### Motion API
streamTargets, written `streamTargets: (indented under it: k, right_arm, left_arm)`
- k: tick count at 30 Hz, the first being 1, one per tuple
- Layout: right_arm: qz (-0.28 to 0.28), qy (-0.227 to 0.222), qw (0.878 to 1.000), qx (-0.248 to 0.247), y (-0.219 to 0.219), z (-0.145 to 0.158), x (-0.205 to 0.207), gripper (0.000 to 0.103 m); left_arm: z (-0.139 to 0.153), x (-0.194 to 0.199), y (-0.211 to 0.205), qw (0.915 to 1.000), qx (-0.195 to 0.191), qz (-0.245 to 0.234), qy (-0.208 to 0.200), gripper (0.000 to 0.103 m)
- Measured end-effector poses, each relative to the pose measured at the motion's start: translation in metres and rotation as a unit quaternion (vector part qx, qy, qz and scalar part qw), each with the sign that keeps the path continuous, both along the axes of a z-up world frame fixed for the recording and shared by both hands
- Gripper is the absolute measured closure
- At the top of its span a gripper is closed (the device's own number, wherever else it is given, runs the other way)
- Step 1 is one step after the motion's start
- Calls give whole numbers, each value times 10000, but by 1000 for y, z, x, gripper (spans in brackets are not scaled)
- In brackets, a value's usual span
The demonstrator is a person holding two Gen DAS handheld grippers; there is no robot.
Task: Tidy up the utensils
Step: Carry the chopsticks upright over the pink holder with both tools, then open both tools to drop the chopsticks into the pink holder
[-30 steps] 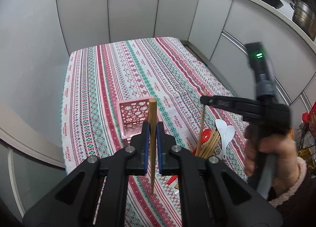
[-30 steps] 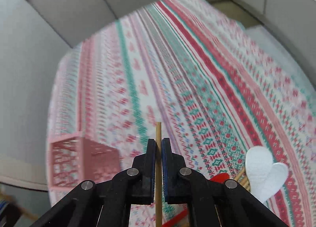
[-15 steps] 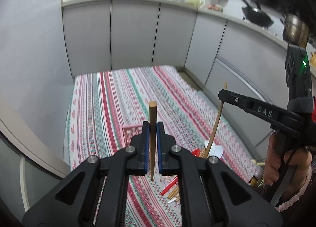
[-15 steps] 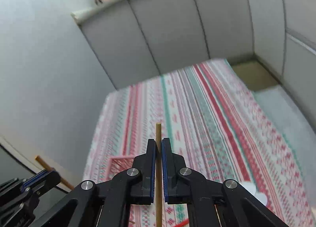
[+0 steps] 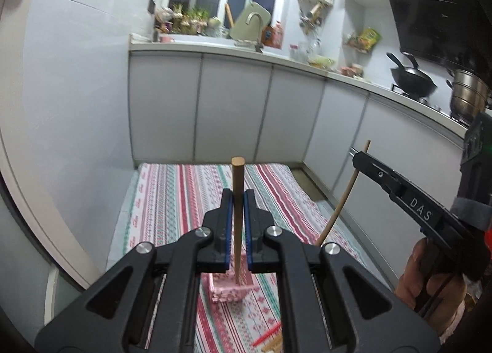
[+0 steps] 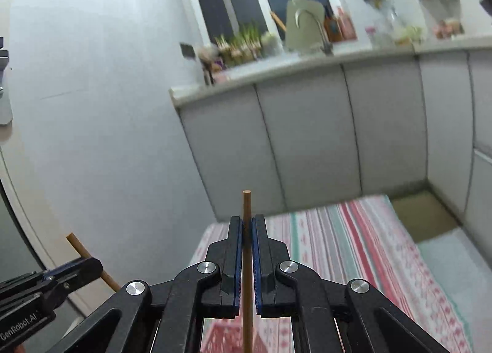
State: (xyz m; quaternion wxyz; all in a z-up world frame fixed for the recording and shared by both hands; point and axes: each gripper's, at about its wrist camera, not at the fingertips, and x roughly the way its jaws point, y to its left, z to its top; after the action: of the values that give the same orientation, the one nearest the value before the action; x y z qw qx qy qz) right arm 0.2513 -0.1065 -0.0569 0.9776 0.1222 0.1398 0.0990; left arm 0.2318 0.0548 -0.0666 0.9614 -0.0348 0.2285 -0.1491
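Note:
My left gripper (image 5: 237, 196) is shut on a wooden chopstick (image 5: 237, 174) held upright, high above the table. Its lower tip hangs over the pink lattice basket (image 5: 230, 290). My right gripper (image 6: 247, 221) is shut on a second, thinner wooden chopstick (image 6: 247, 202), also upright. The right gripper (image 5: 361, 158) and its chopstick (image 5: 344, 196) show at the right of the left wrist view. The left gripper (image 6: 89, 265) and its chopstick (image 6: 78, 247) show at the lower left of the right wrist view. The basket's top (image 6: 221, 337) peeks out below the right gripper.
The striped tablecloth (image 5: 172, 199) covers the table. Red and wooden chopsticks (image 5: 269, 334) lie on it near the front. Grey cabinets (image 5: 233, 113) stand behind, with a sink counter, a wok (image 5: 412, 78) and a pot (image 5: 469, 96) at the right.
Both grippers have risen and tilted up with their chopsticks; the views now show the cabinets and window instead of the tabletop. The spoons and utensil pile have dropped out of view.

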Motion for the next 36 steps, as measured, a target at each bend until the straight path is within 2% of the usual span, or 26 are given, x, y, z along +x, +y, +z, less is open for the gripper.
streamTargets:
  k: [3,7,16,19,28,36]
  right_arm:
    - [-29,-337,9994,70,9,-2,12,99]
    - [-42,-451,9987,234,16,-20,32,98]
    - [53,123,9994,315,26,-77,77,98]
    - [123,303,9993,166,31,-91,84,98]
    - [350,755,9964,161,31,-116,97,97]
    - [416,847,9954,176,29,-114,95,95]
  left_arm:
    - [-8,13,-5,9998,138,28,-163,95]
    - [-27,30,-8,9997,252,61,26,95]
    - [-64,56,-14,9978,534,-9,384,95]
    - [-74,63,-13,9970,517,-8,581,95]
    - [-82,66,-20,9948,642,23,785,95]
    - [-80,67,-22,9951,614,58,776,93]
